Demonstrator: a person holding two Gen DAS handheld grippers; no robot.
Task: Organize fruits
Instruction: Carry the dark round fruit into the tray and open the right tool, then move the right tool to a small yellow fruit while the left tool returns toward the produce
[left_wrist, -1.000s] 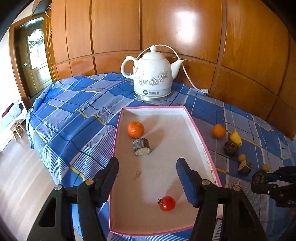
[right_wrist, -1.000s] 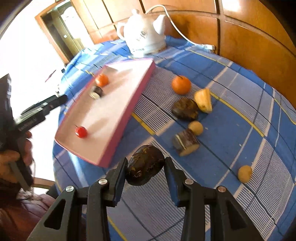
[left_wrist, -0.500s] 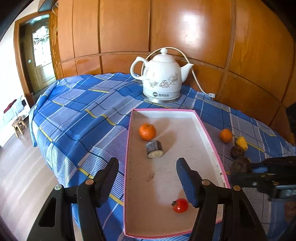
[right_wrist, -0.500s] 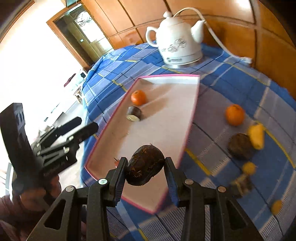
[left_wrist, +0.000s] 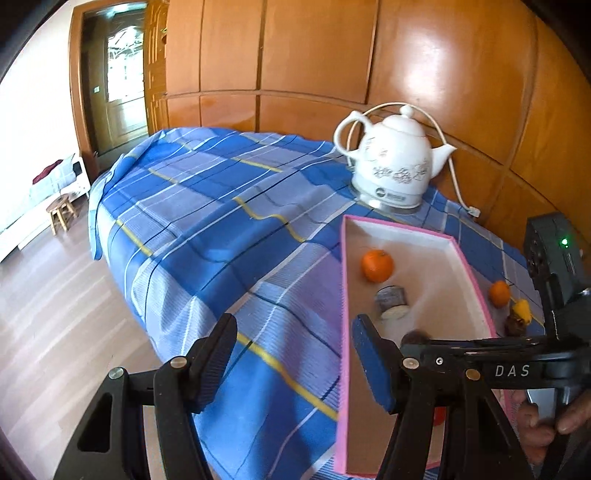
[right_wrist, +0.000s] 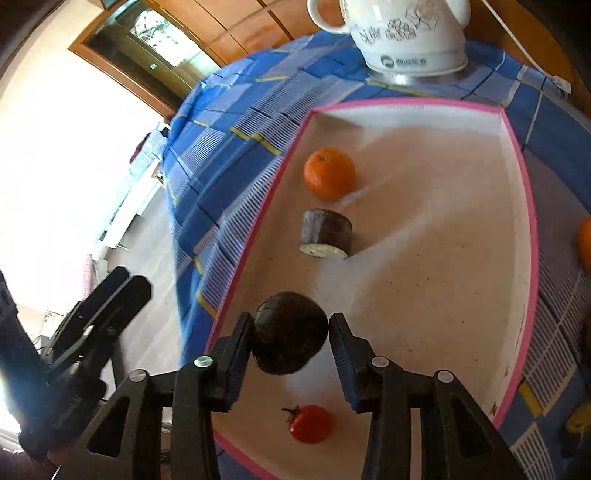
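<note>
right gripper now over tray, jaws opening around dark fruit.

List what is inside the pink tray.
In the tray: an orange, a cut dark chunk, a tomato, and a dark fruit between the right gripper's opening jaws. That gripper hides the near corner.

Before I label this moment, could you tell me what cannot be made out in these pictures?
- Left wrist view: tomato mostly hidden behind the left gripper finger.
- Left wrist view: dark fruit blurred, half hidden behind the right gripper.
- Right wrist view: loose orange cut off by the right edge.
</note>
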